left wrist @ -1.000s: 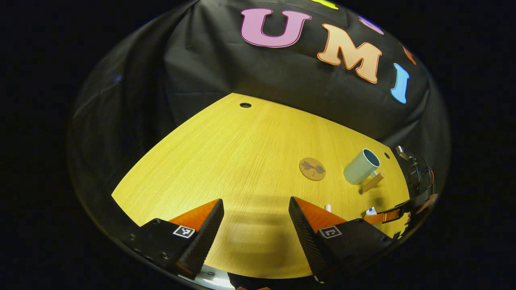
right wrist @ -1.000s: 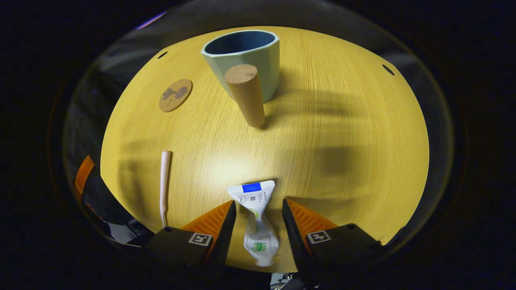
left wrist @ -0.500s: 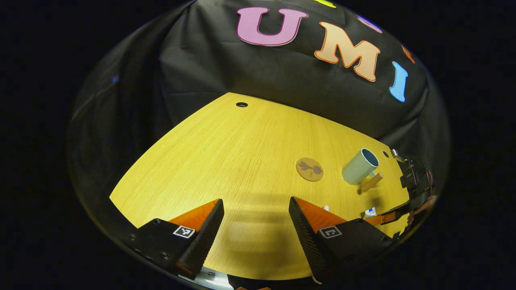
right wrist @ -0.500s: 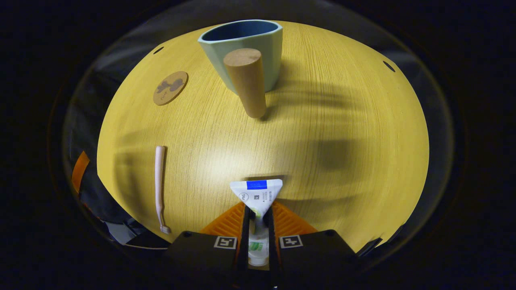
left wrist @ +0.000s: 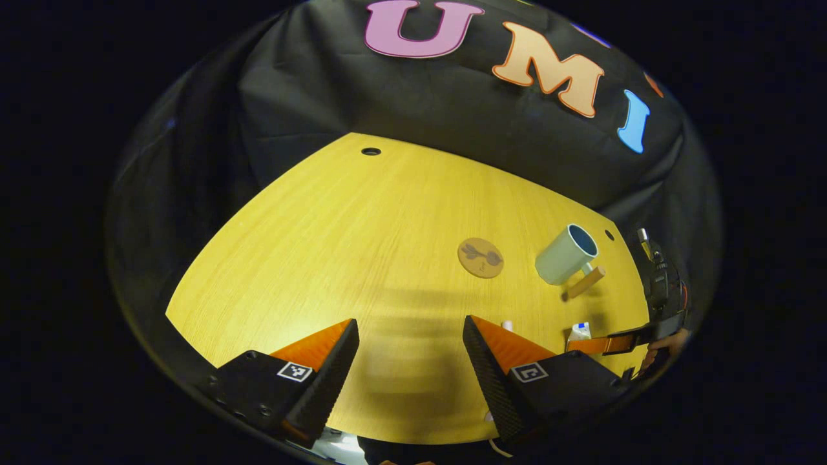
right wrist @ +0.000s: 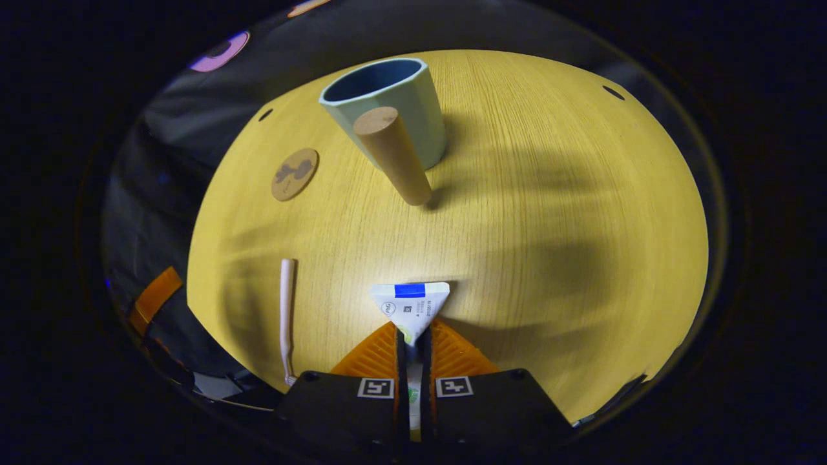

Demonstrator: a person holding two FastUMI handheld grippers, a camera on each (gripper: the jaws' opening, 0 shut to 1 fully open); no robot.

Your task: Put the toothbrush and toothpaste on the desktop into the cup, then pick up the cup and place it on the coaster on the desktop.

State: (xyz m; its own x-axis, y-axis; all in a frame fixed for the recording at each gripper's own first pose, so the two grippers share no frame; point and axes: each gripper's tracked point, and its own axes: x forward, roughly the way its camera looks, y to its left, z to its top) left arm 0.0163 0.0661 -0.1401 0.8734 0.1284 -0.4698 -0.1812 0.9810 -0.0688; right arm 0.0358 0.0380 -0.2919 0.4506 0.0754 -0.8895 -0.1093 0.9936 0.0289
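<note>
Toothpaste [right wrist: 411,306] sits pinched between the right gripper [right wrist: 413,336] fingers, crimped end pointing toward the cup [right wrist: 386,106], which stands straight ahead; it is probably just off the desktop [right wrist: 549,213].

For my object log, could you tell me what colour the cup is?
Pale green outside, dark blue inside; the cup shows best in the right gripper view.

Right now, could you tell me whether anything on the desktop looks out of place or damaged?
Nothing looks spilled or broken. The toothpaste is pinched flat where the right gripper clamps it, which is expected. The cup stands upright, its wooden handle slanting down to the desktop. The toothbrush lies flat.
</note>
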